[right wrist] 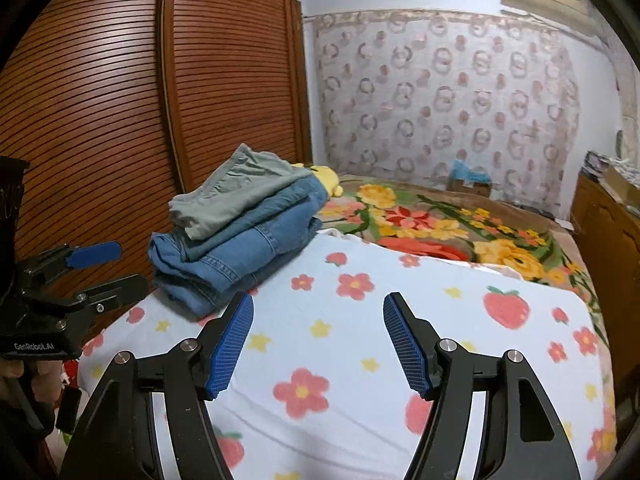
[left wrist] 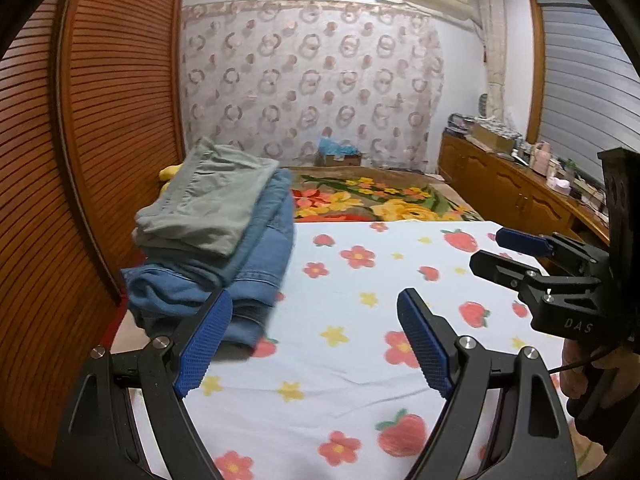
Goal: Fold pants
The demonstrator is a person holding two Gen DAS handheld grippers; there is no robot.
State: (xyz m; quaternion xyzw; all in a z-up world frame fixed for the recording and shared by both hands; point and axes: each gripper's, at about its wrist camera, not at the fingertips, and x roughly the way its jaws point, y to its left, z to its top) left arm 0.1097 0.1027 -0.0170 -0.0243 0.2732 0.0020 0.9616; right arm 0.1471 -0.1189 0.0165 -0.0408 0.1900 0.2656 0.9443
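Both the left gripper [left wrist: 316,336] and right gripper [right wrist: 318,340] hover with jaws wide apart, holding nothing, above the strawberry-print sheet [left wrist: 360,360]. The folded pants [left wrist: 216,236] sit stacked at the sheet's far-left corner, beside the slatted wardrobe [left wrist: 112,120]

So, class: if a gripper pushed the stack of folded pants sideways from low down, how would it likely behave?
The stack would probably slump rather than slide whole: it is soft cloth in loose layers. The grey-green pair on top looks thinner and sits askew, so it may slip off first. The jeans beneath look bulkier, likely heavier.
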